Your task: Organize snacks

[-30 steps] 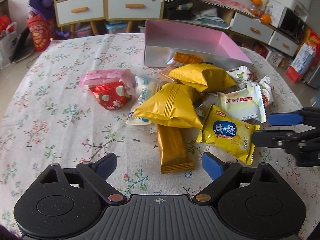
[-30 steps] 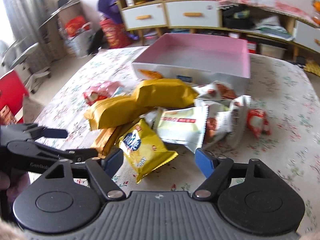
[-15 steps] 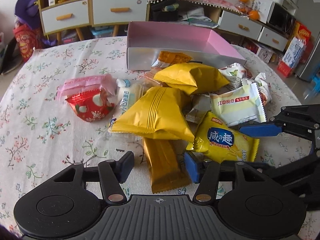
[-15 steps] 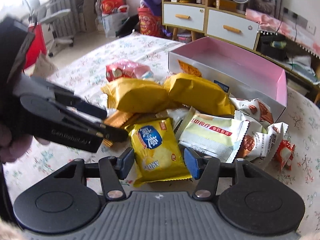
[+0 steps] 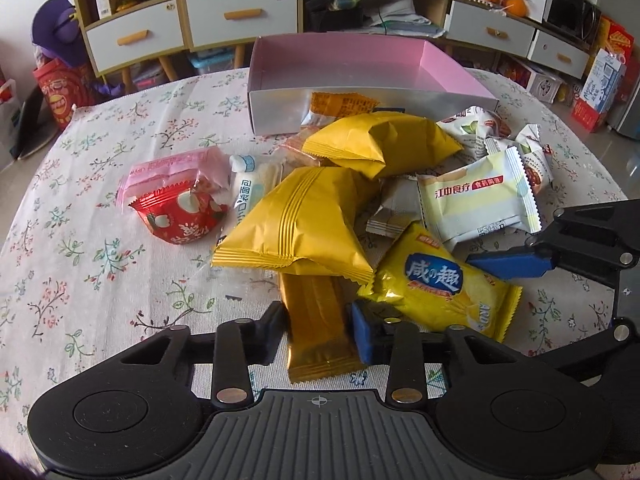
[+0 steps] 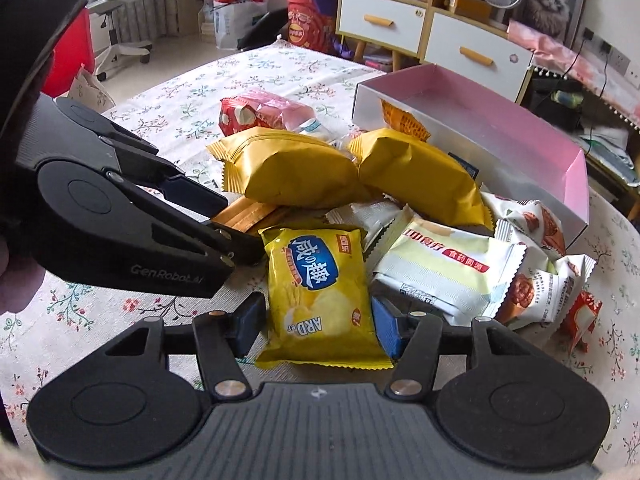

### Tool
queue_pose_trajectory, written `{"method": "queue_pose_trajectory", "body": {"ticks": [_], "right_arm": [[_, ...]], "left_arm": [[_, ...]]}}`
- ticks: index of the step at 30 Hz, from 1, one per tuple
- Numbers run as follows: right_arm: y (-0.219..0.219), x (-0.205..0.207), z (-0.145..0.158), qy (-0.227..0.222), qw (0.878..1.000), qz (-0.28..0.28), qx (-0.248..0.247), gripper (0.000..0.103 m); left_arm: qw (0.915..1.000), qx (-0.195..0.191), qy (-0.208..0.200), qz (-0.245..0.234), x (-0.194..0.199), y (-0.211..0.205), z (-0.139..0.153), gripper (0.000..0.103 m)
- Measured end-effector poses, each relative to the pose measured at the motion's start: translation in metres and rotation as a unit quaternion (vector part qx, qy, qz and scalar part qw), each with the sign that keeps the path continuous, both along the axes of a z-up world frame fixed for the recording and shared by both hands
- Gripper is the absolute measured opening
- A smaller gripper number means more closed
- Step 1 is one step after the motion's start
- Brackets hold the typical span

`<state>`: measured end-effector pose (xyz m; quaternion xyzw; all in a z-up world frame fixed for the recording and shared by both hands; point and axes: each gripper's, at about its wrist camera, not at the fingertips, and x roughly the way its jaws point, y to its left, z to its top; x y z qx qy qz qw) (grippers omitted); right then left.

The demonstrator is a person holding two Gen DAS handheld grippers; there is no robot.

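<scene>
A pile of snack packets lies in front of an empty pink box (image 5: 352,68) (image 6: 500,128). My left gripper (image 5: 318,334) is closed around the near end of a long gold bar packet (image 5: 318,320), its pads touching both sides; it also shows in the right wrist view (image 6: 224,224). My right gripper (image 6: 318,326) straddles a yellow chip bag (image 6: 320,292) (image 5: 436,288), its pads at the bag's edges. Two big yellow packets (image 5: 308,224) (image 5: 380,144) lie on top of the pile.
A pale green-white packet (image 5: 476,204), a red packet (image 5: 180,220) under a pink one (image 5: 172,168), and several nut packets (image 6: 536,272) lie on the floral tablecloth (image 5: 80,272). Drawers and shelves (image 5: 180,28) stand behind the table.
Both grippers moved forward and narrowed. The left one closed onto the gold bar packet; the right one closed in around the yellow chip bag.
</scene>
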<state>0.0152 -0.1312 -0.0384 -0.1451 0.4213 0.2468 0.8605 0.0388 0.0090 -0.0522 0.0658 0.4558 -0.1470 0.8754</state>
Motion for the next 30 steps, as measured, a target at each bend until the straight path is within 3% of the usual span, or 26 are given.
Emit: {"method": "queue_pose_trajectory", "body": {"ticks": [7, 13, 18, 20, 22, 26, 29, 30], "right_arm": [[-0.002, -0.003, 0.003, 0.014, 1.000, -0.006, 0.003, 0.046], [-0.007, -0.003, 0.005, 0.041, 0.999, -0.029, 0.007, 0.046], [-0.006, -0.003, 0.003, 0.046, 0.998, -0.036, 0.008, 0.049], [-0.004, -0.003, 0.003, 0.047, 0.998, -0.037, 0.011, 0.052], [-0.003, -0.002, 0.002, 0.046, 0.998, -0.037, 0.013, 0.054], [-0.003, -0.001, 0.001, 0.040, 0.998, -0.040, 0.014, 0.053], [-0.006, 0.000, 0.002, 0.044, 0.997, -0.049, 0.025, 0.049], [-0.006, 0.000, 0.002, 0.044, 0.997, -0.051, 0.026, 0.048]], "left_arm": [[0.9992, -0.030, 0.025, -0.004, -0.012, 0.021, 0.003, 0.026], [0.9986, -0.018, 0.040, -0.028, -0.027, 0.028, 0.005, 0.026], [0.9991, -0.004, 0.022, -0.036, -0.029, 0.023, 0.003, 0.040], [0.9990, 0.005, 0.012, -0.043, -0.028, 0.016, 0.001, 0.055], [0.9989, 0.017, -0.001, -0.044, -0.028, 0.010, -0.001, 0.057], [0.9994, 0.009, 0.005, -0.033, -0.024, 0.010, -0.001, 0.052], [0.9994, 0.015, 0.004, -0.033, -0.026, 0.009, 0.002, 0.029], [0.9994, 0.015, 0.006, -0.032, -0.027, 0.009, 0.002, 0.028]]}}
